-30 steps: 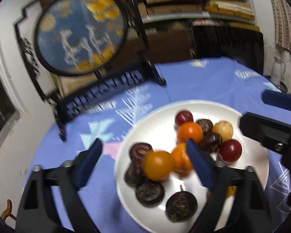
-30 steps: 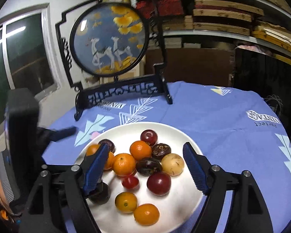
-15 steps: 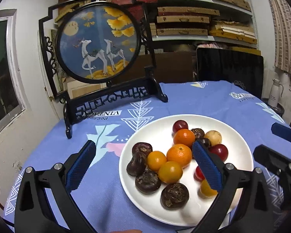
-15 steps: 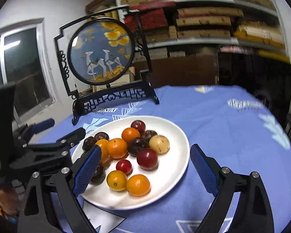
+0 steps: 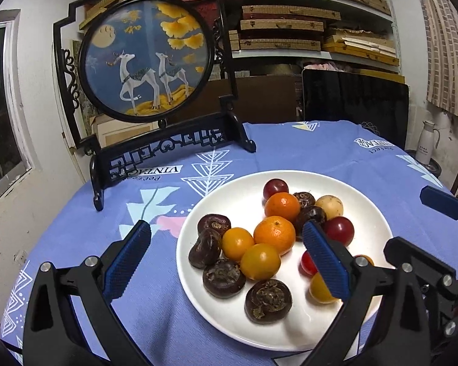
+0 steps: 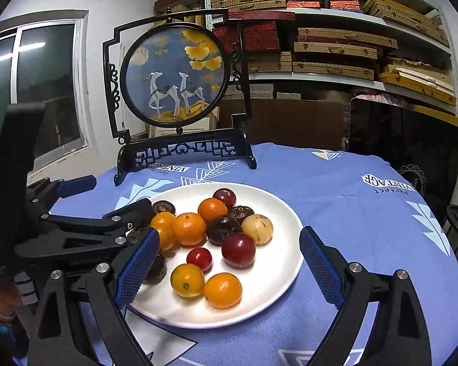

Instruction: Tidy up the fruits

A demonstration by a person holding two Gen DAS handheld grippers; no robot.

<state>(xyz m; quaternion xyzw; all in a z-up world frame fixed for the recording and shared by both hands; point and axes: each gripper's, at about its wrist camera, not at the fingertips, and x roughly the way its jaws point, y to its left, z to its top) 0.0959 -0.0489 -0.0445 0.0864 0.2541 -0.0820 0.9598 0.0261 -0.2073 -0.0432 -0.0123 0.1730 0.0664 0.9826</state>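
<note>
Both left tongs [image 5: 226, 256] and right tongs [image 6: 229, 263] gaped wide and empty over the round white plate [image 6: 285, 213] of smooth oranges [image 6: 188, 228] and wrinkled dark chestnuts [image 5: 223, 278].

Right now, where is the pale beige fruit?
In the right wrist view, the pale beige fruit lies on the white plate, right of centre, touching a dark brown fruit and a dark red fruit.

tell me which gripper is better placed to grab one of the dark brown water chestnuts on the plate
Left, probably. The left gripper hangs open over the plate's left side, where the dark water chestnuts cluster. The right gripper frames oranges and red fruit instead.
</note>
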